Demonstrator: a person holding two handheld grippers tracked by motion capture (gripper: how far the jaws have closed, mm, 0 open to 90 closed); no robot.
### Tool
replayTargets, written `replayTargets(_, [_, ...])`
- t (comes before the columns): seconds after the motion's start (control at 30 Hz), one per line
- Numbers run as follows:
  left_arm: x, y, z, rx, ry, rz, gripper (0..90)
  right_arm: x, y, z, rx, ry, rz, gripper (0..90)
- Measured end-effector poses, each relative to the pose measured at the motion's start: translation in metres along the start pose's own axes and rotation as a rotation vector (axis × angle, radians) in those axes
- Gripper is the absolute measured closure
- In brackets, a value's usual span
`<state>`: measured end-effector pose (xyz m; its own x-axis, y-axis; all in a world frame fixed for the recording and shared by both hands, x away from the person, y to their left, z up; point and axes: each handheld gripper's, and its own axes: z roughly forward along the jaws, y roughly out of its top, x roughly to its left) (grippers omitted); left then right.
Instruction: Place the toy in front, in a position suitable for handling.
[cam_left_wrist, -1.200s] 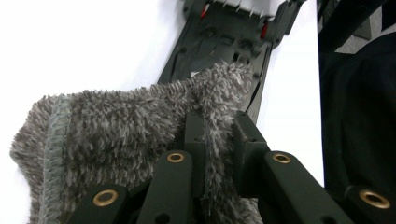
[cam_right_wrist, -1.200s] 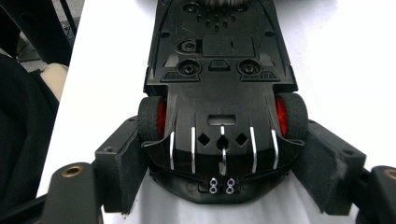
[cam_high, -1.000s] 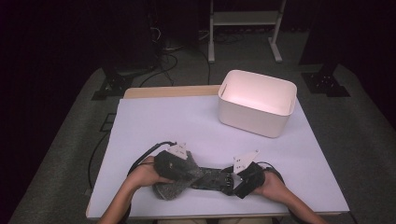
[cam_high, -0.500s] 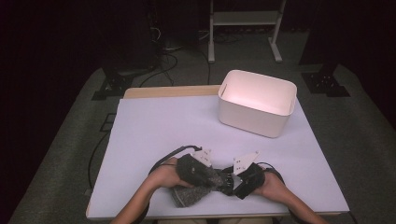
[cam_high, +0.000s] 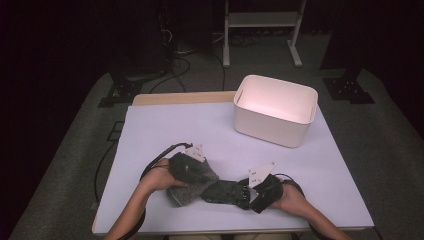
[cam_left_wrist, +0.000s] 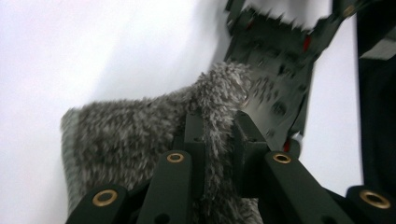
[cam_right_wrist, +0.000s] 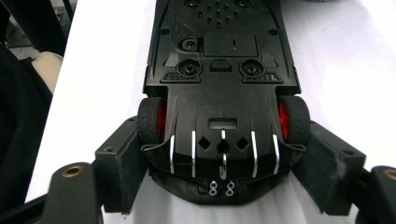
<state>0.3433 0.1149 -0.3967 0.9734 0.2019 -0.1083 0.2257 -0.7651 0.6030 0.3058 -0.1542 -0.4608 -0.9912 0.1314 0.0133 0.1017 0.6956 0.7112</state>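
Observation:
A black toy car (cam_high: 225, 192) lies upside down near the table's front edge, its chassis (cam_right_wrist: 223, 70) up and its red-hubbed wheels showing. My right gripper (cam_high: 252, 193) (cam_right_wrist: 224, 163) is shut on the car's end, one jaw against each wheel. My left gripper (cam_high: 196, 176) (cam_left_wrist: 219, 135) is shut on a grey fuzzy cloth (cam_high: 184, 194) (cam_left_wrist: 140, 135). The cloth rests against the car's other end (cam_left_wrist: 275, 70).
A white bin (cam_high: 270, 131) stands at the back right of the white table (cam_high: 165, 130). Cables trail off the table's left side onto the floor (cam_high: 102, 165). A metal stand (cam_high: 260, 20) is beyond the table.
The left gripper slid the cloth to the right along the car, then drew back to the left. The right gripper and the car have stayed in place.

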Motion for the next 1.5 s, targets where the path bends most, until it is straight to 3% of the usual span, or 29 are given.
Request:
replayTargets(0.2, [-0.008, 0.020, 0.021, -0.021, -0.057, 0.050, 78.8, 0.000, 0.001, 0.000, 0.008, 0.001, -0.005, 23.4])
replayTargets(0.3, [-0.011, 0.029, 0.033, 0.008, -0.067, 0.076, 78.7, 0.000, 0.001, 0.000, 0.008, 0.000, -0.005, 23.3])
replayTargets(0.53, [-0.009, 0.018, 0.027, 0.019, -0.056, 0.045, 78.3, -0.005, 0.001, -0.008, -0.045, 0.015, 0.035, 21.8])
replayTargets(0.67, [-0.008, 0.011, 0.025, 0.005, -0.063, 0.033, 77.9, -0.004, -0.003, -0.012, -0.037, 0.006, 0.041, 22.1])
replayTargets(0.93, [-0.007, 0.014, 0.025, 0.008, -0.073, 0.033, 77.3, -0.002, -0.002, -0.013, -0.030, -0.008, 0.032, 22.4])
replayTargets(1.03, [-0.006, 0.022, 0.028, 0.005, -0.075, 0.037, 77.3, -0.001, 0.000, -0.011, -0.036, -0.009, 0.026, 22.8])
replayTargets(1.23, [-0.006, 0.044, 0.035, 0.032, -0.038, 0.061, 77.3, 0.000, 0.006, -0.008, -0.028, -0.021, 0.011, 22.8])
replayTargets(1.33, [-0.009, 0.051, 0.037, 0.018, -0.079, 0.081, 77.9, -0.001, 0.006, -0.008, -0.025, -0.024, -0.002, 22.9])
replayTargets(1.5, [-0.019, 0.066, 0.044, 0.012, -0.112, 0.119, 78.2, 0.000, 0.008, -0.008, -0.034, -0.023, 0.003, 22.8])
